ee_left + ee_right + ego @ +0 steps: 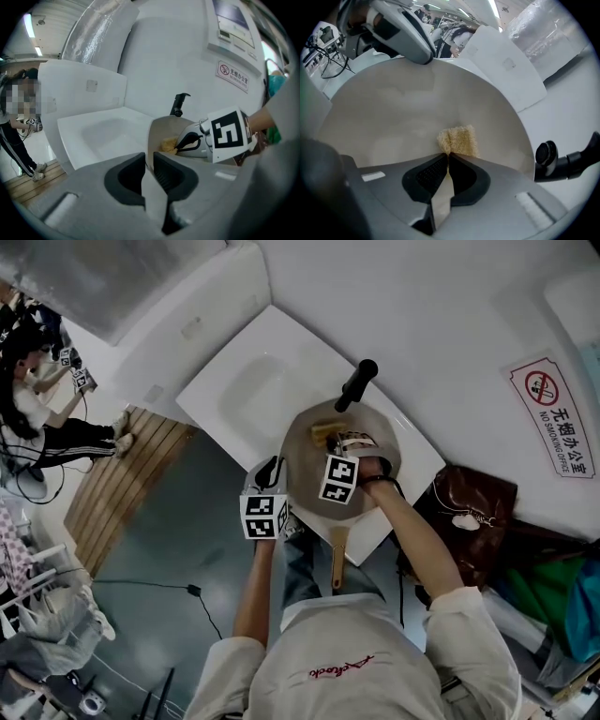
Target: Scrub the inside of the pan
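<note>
Two grippers, both closed on something. Left gripper (149, 159): jaws pinched on the near-left rim of the pan (305, 456), the thin wall edge caught between the pads. Right gripper (447, 157): jaws squeezed nearly together on one yellow sponge (459, 139), which sticks out past the tips and presses on the pan's inner floor, towards the far side.

Counts:
- One pan, beige inside.
- One wooden handle (337, 559) reaching from the pan's near edge towards the person.
- One black tap (356, 385) just past the pan's far rim.
- One white sink (253, 390), under the pan and spreading out to its left.
- Two marker cubes, one per gripper: the left cube (264, 517) off the pan's near-left edge, the right cube (339, 479) over the pan's middle.

Writing:
- One no-smoking sign (553, 415) on the wall, well right of the pan. It has a red ring with a crossed cigarette, the Chinese line 无烟办公室, then "NO SMOKING OFFICE".
- Red script on the person's shirt (339, 667), nearer than the pan. Too small to read.

Other: one brown bag (473, 512) right of the pan. One seated person (28, 399) far to the pan's left, by wooden slats.
</note>
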